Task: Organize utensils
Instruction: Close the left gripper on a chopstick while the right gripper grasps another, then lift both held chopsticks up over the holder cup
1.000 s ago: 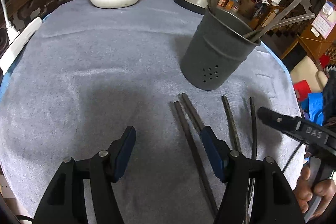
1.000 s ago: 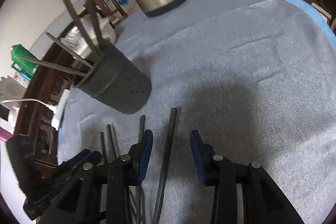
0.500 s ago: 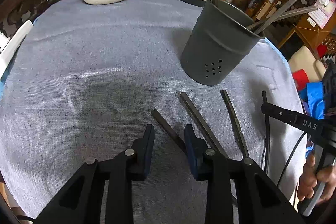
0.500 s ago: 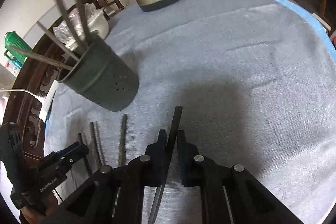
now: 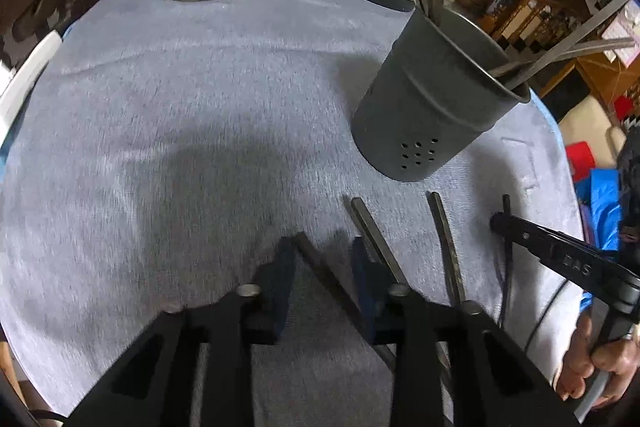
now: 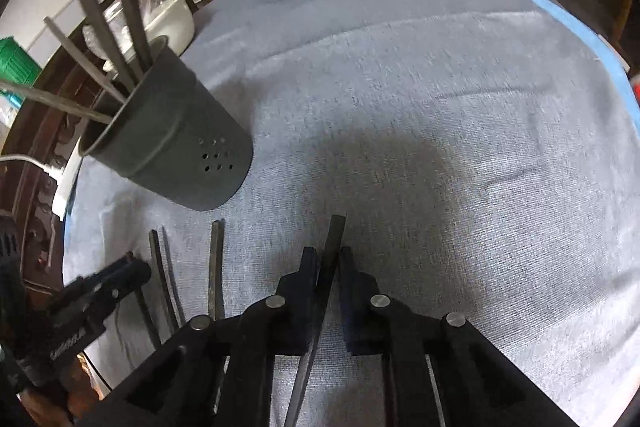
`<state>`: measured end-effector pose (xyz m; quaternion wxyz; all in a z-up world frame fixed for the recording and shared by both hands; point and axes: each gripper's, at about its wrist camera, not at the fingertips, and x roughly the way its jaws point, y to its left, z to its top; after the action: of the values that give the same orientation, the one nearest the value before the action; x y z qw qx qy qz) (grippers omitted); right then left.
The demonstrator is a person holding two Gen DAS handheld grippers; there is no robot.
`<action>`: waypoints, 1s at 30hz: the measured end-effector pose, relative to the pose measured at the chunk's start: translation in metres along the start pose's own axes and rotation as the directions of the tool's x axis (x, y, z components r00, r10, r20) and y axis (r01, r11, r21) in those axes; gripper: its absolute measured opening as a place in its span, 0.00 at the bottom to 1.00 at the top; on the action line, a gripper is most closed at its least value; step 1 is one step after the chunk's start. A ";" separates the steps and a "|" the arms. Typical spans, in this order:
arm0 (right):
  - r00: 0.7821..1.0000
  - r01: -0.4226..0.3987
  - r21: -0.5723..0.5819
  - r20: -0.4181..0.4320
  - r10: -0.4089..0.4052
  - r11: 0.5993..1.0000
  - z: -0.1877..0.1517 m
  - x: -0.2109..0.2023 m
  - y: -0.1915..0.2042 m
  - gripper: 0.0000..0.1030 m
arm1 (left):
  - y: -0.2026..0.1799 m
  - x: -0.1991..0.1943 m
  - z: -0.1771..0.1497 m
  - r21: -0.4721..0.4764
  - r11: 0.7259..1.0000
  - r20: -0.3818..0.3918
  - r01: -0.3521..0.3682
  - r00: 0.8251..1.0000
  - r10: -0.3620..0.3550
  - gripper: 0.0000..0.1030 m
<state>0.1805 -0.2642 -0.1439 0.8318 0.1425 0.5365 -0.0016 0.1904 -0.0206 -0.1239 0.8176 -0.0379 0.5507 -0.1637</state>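
Clamping right tongs (image 6: 327,259) on a dark chopstick (image 6: 334,239) lying on the surface (image 6: 440,147) near the grey holder (image 6: 176,147); left tongs (image 5: 324,263) just closing around another chopstick (image 5: 320,267), contact unclear.

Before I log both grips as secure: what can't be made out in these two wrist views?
- Left wrist view: left gripper blurred; pad contact with the dark flat utensil unclear.
- Right wrist view: thin dark utensil runs beneath the right gripper; lower end hidden.
- Grey perforated metal holder: inside hidden by its wall.
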 end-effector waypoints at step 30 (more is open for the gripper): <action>0.725 -0.133 -0.360 0.599 0.338 0.923 -0.048 -0.207 0.078 0.07 | -0.025 -0.230 -0.017 0.049 0.998 0.680 0.032 0.731 -0.056 0.07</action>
<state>0.0621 -0.2093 0.0404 0.9705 0.0764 0.1848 0.1350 0.0906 0.0294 0.0800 0.9588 -0.0944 0.2096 -0.1671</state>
